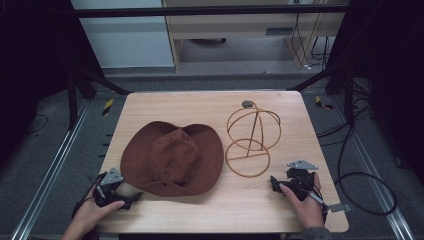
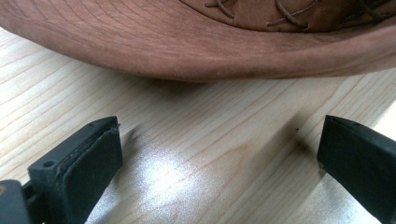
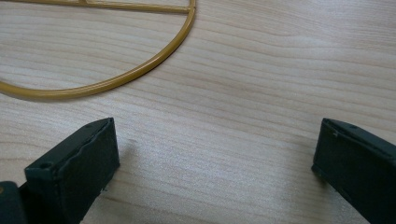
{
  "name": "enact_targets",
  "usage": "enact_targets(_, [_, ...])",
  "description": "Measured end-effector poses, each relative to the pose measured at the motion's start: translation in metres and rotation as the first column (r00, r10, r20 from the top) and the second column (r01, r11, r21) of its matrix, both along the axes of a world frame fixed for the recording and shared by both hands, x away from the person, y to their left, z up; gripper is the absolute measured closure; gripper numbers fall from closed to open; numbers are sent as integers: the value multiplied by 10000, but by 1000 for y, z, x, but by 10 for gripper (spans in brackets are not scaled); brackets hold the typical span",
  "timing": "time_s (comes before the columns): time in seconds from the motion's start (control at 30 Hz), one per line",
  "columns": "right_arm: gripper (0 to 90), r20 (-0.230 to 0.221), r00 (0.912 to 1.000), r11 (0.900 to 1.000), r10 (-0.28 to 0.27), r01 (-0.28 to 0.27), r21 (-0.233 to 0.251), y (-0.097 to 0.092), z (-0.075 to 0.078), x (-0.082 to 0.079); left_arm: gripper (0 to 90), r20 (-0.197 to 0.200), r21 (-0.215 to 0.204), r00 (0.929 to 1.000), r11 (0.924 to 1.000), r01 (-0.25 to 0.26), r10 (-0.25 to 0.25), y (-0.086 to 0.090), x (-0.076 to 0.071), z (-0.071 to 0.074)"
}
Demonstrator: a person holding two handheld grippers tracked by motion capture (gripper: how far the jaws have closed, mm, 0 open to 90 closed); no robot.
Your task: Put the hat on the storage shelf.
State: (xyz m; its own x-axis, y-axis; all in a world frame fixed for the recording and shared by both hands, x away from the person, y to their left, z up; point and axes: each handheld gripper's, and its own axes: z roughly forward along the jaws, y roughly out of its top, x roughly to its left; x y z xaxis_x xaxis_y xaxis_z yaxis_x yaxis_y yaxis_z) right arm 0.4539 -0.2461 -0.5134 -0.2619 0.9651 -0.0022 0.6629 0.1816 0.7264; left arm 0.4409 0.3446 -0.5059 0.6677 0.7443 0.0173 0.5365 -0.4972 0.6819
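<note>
A brown wide-brimmed hat [image 1: 172,157] lies crown up on the left half of the wooden table [image 1: 210,107]. To its right stands a gold wire hat stand [image 1: 251,140] with a round base ring. My left gripper [image 1: 125,202] rests at the table's near left corner, open, just short of the hat brim [image 2: 187,51]; bare wood lies between its jaws. My right gripper [image 1: 275,184] sits at the near right, open, close to the stand's base ring [image 3: 116,77]. Nothing is between its jaws.
Black frame bars [image 1: 210,11] cross behind the table. Cables [image 1: 360,165] trail over the grey floor at the right. A pale cabinet [image 1: 240,30] stands at the back. The table's front strip between the two grippers is bare wood.
</note>
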Motion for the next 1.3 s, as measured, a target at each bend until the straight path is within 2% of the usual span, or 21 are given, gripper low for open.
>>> enact_targets(0.27, [4, -2, 10000, 10000, 1, -1, -1, 0, 0, 0, 0, -84, 79, 9999, 9999, 66, -66, 0, -1, 1])
enact_targets(0.37, [4, -1, 10000, 10000, 1, -1, -3, 0, 0, 0, 38, -100, 120, 9999, 9998, 139, -137, 1, -2, 3])
enact_targets(0.43, [4, 1, 10000, 10000, 3, -3, -2, 0, 0, 0, 34, -81, -44, 9997, 9997, 245, -246, 2, -4, 6])
enact_targets(0.53, [4, -3, 10000, 10000, 1, -1, -1, 0, 0, 0, 36, 259, -406, 9984, 9979, 506, -495, 2, -12, 14])
enact_targets(0.57, [4, -1, 10000, 10000, 2, -2, 0, 0, 0, 0, 75, 392, -475, 9973, 9968, 635, -617, 3, -14, 17])
enact_targets(0.6, [4, -1, 10000, 10000, 4, -4, -3, 0, 0, 0, 78, 517, -525, 9964, 9961, 704, -677, 3, -16, 19])
enact_targets(0.63, [4, -3, 10000, 10000, 2, -2, -2, 0, 0, 0, 76, 726, -777, 9938, 9930, 893, -837, 3, -19, 24])
enact_targets(0.73, [4, -2, 10000, 10000, 2, -2, -2, 0, 0, 0, 65, 941, -924, 9906, 9899, 1080, -993, 2, -21, 28])
enact_targets(0.9, [4, 0, 10000, 10000, 4, -4, -4, 0, 0, 0, 45, 1143, -1162, 9873, 9856, 1232, -1099, 3, -26, 36])
enact_targets(0.93, [4, -2, 10000, 10000, 3, -3, -3, 0, 0, 0, 43, 1345, -1235, 9853, 9848, 1223, -1055, 3, -28, 41])
enact_targets(0.97, [4, -2, 10000, 10000, 3, -3, -3, 0, 0, 0, 38, 1345, -1235, 9853, 9848, 1223, -1055, 3, -28, 41])
enact_targets(1.03, [4, -3, 10000, 10000, 3, -3, -2, 0, 0, 0, 31, 1617, -1578, 9818, 9795, 1255, -997, 5, -30, 48])
enact_targets(1.13, [4, -2, 10000, 10000, 3, -3, -4, 0, 0, 0, 29, 1887, -1800, 9782, 9762, 1211, -866, 6, -32, 58])
enact_targets(1.2, [4, -3, 10000, 10000, 1, -1, -1, 0, 0, 0, 29, 1890, -1813, 9783, 9762, 1193, -844, 5, -31, 60])
enact_targets(1.27, [4, -4, 10000, 10000, 1, -1, -2, 0, 0, 0, 29, 1858, -1661, 9787, 9790, 1184, -869, 2, -29, 64])
enact_targets(1.3, [4, -3, 10000, 10000, 1, -1, -4, 0, 0, 0, 29, 1885, -1446, 9773, 9816, 1246, -963, -2, -27, 68])
